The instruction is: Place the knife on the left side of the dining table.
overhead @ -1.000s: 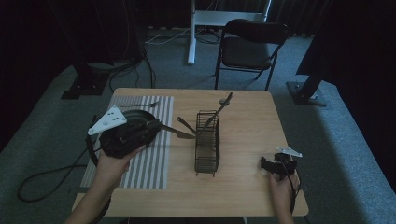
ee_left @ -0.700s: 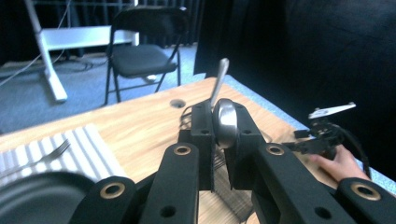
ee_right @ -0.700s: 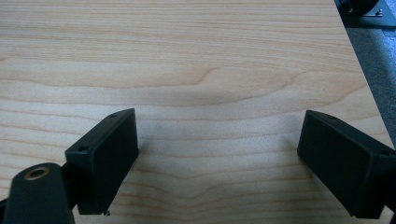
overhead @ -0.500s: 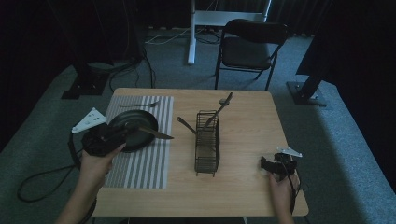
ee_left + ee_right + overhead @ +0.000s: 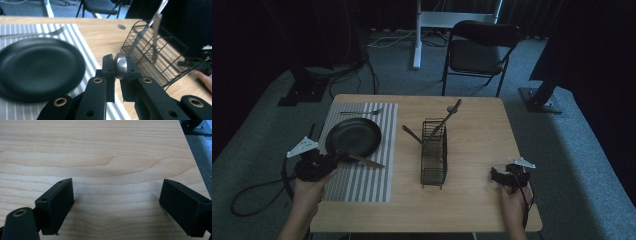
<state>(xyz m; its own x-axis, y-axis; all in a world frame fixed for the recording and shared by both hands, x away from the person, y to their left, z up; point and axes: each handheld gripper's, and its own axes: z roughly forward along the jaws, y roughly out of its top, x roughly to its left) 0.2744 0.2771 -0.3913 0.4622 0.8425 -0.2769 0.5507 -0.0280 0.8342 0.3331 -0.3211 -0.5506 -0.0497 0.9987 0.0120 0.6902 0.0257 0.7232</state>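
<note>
My left gripper [image 5: 336,158] is at the table's left edge, shut on the handle of a table knife [image 5: 367,162]. The knife's blade points right over the striped placemat [image 5: 362,182], just in front of a black plate [image 5: 353,136]. In the left gripper view the knife's rounded steel handle end [image 5: 121,65] sits clamped between the jaws of the left gripper [image 5: 119,72], with the black plate [image 5: 37,67] to the left. My right gripper [image 5: 500,176] rests at the front right of the table. In the right gripper view the right gripper [image 5: 116,195] stands open over bare wood.
A fork [image 5: 360,112] lies on the placemat behind the plate. A black wire cutlery rack [image 5: 434,152] stands mid-table with utensils [image 5: 447,116] leaning out of it. A folding chair [image 5: 479,50] stands beyond the table's far edge.
My left gripper has carried the knife left and toward the person, from over the plate to the table's left edge. The right gripper has stayed put.
</note>
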